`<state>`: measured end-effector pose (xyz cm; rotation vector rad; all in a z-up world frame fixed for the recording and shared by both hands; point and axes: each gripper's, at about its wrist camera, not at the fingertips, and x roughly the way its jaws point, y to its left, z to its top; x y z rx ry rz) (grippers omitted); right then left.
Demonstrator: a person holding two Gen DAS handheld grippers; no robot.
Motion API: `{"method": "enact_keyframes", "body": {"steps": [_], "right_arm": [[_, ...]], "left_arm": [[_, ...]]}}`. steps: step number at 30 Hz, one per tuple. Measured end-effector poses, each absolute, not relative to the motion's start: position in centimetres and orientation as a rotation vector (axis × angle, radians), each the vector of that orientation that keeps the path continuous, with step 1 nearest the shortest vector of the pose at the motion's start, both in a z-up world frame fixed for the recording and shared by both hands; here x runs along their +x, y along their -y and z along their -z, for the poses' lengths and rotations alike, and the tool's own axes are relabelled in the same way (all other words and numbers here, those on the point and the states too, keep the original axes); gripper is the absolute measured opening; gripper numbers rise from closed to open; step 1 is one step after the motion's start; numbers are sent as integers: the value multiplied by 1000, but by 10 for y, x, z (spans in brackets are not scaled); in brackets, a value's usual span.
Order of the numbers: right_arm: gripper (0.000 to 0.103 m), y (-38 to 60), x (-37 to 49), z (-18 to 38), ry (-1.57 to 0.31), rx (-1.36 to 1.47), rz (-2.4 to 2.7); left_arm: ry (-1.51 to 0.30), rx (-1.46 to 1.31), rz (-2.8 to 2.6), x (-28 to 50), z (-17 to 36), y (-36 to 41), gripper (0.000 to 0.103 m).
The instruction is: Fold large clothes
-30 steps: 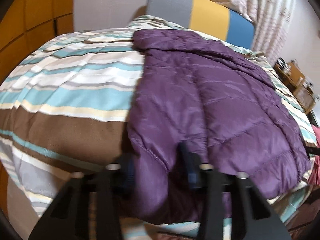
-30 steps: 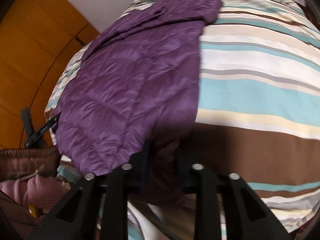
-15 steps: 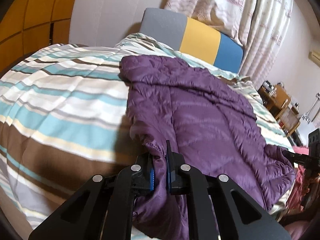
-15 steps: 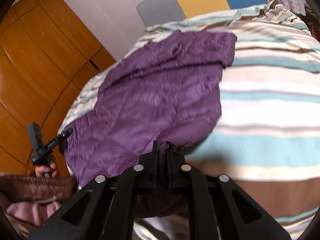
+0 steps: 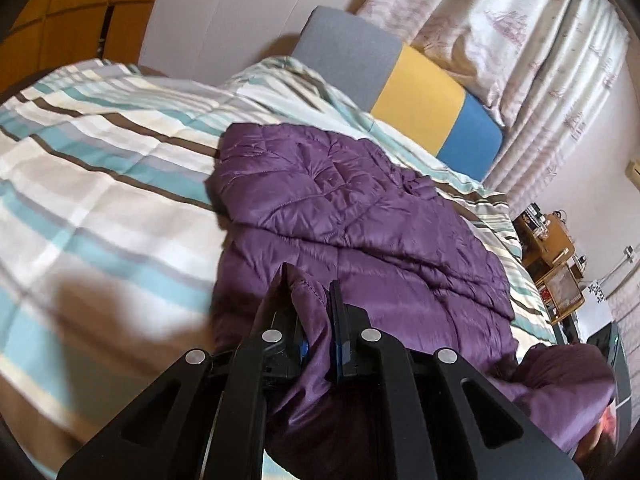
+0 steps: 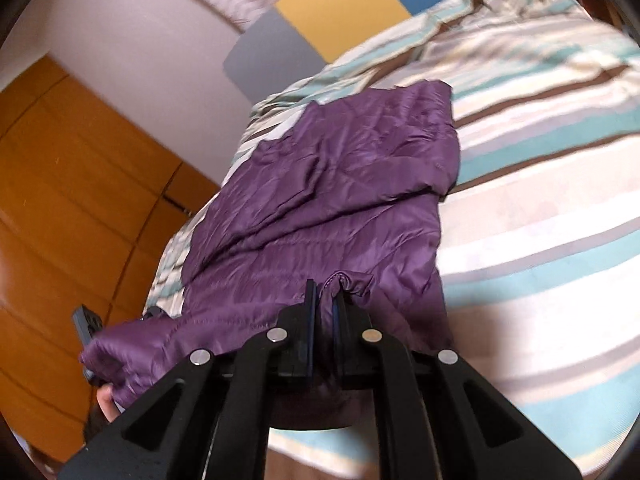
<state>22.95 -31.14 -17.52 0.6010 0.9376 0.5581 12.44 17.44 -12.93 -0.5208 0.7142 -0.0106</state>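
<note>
Purple and quilted, the puffer jacket [image 5: 360, 216] lies spread on the bed, its shiny fabric creased, and its near hem is lifted off the cover where we hold it. Its far end is folded over itself toward the headboard.

We see it resting on a striped duvet [image 5: 100, 184] in bands of teal, cream, grey and brown. Behind stands a headboard [image 5: 420, 96] in grey, yellow and blue blocks, with patterned curtains [image 5: 520, 40] above it, a white wall, orange wooden panels [image 6: 72, 184] to one side and a wooden shelf unit [image 5: 556, 256] at the other.

Our left gripper [image 5: 310, 292] points down at a slant and is clenched on one hem corner; our right gripper [image 6: 325, 292] does likewise, pinching a bunched fold at the other corner. From the right wrist view we glimpse the left gripper's edge and a hand [image 6: 106, 400] beneath the jacket's raised corner.
</note>
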Motion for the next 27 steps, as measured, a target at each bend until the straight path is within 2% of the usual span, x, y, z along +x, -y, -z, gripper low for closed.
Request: {"method": "enact_keyframes", "body": {"steps": [5,9,10,11,13,15,16,17,18,20,22,27], "right_arm": [[6,313,250,197,-977,678,-489],[6,316,260,208,-977,707,-453],[6,318,260,210,-970,724,-447],[8,320,261,211,-962,740,-440],[12,325,262,213,-947,776,-441],[18,328,263,214,-923,812,-447],[27,331,261,214,-906,837,-452],[40,334,259,213,-888,860,-459],[47,339,255,212,-857,889,-464],[79,347,248,207,-804,907,-450],[83,356,238,200,-748,900,-419],[84,345,234,196,-767,790,-457]], "left_arm": [[-738,-630,15,148,134,-191,10],[-687,-699,8,147,130,-207,30],[-670,-707,4,145,128,-210,45],[-634,-718,-13,140,126,-215,68],[-555,-707,-117,126,122,-224,91],[-509,-739,-126,117,123,-234,92],[-506,-767,-129,114,126,-239,92],[-507,-787,-132,112,129,-243,92],[-508,-810,-133,109,133,-246,92],[-512,-831,-118,105,140,-249,92],[-517,-826,-98,102,146,-246,92],[-577,-687,-31,114,150,-215,97]]}}
